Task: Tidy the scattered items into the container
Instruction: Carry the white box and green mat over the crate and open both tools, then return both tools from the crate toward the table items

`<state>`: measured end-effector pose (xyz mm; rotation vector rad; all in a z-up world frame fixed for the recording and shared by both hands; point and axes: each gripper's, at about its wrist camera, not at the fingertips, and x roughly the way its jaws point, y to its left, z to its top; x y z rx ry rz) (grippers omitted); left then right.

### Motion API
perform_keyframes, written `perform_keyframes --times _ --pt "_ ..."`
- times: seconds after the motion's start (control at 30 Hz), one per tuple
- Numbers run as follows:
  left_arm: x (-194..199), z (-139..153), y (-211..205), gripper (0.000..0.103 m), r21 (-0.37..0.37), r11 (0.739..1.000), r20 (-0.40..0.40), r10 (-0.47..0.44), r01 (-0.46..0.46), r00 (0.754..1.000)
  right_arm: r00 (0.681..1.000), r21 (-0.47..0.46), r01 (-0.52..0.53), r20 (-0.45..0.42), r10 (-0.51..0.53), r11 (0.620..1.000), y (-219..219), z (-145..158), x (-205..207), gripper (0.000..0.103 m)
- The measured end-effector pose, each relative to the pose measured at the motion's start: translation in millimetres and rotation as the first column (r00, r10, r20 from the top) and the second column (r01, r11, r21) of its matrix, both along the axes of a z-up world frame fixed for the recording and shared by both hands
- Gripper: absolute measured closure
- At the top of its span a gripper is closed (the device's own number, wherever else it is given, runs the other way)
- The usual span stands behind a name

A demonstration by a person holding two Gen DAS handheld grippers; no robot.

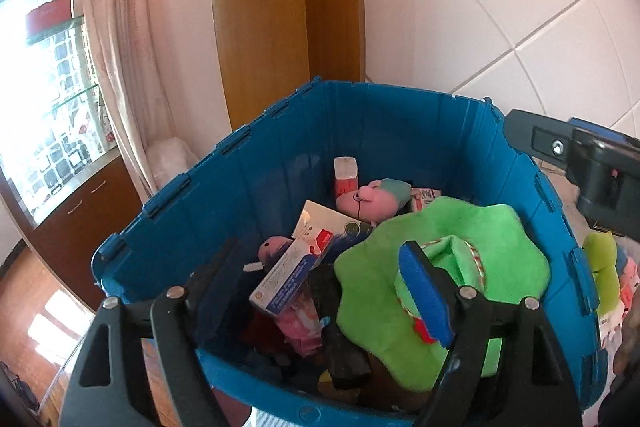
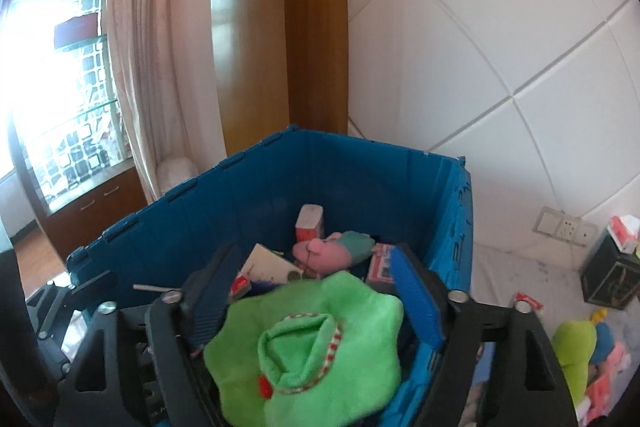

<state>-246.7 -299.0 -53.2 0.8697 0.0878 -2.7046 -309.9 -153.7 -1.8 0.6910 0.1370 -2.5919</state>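
Note:
A blue plastic crate (image 1: 280,147) holds several items: a pink pig plush (image 1: 372,201), a white box (image 1: 292,273) and a small carton (image 1: 345,173). A green plush hat (image 1: 440,259) lies in the crate on top of them. My left gripper (image 1: 320,279) is open over the crate's near side, with its blue pad at the hat. My right gripper (image 2: 316,291) is open above the crate (image 2: 360,179), and the green hat (image 2: 312,343) lies between its fingers, slightly blurred. The pig plush (image 2: 328,251) shows behind it.
A green and pink plush toy (image 2: 580,359) lies on the white surface right of the crate, also seen in the left view (image 1: 604,267). A dark box with tissues (image 2: 612,275) and wall sockets (image 2: 568,229) stand at the right. A curtain (image 2: 152,47) and wooden panel (image 2: 280,27) stand behind.

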Motion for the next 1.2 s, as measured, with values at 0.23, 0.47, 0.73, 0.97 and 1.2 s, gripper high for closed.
perform_keyframes --times 0.23,0.47,0.73,0.97,1.2 --pt "16 7 23 0.023 0.004 1.000 -0.017 -0.021 0.021 1.000 0.999 -0.013 0.053 -0.005 -0.053 0.998 33 3 16 0.000" --pt "23 17 72 0.023 -0.013 0.997 -0.037 -0.071 0.070 0.997 0.991 -0.039 0.129 -0.031 -0.131 0.991 95 14 36 0.000" --pt "35 34 155 0.023 -0.022 0.986 -0.080 -0.169 0.168 0.982 0.967 -0.069 0.250 -0.036 -0.253 0.966 196 14 59 0.000" --pt "43 37 245 0.022 -0.002 0.956 -0.116 -0.291 0.293 0.950 0.924 -0.056 0.382 0.004 -0.383 0.922 310 -7 73 0.000" --pt "25 -3 315 0.022 0.014 0.928 -0.026 -0.372 0.373 0.928 0.867 -0.009 0.487 0.128 -0.482 0.874 403 -62 70 0.000"
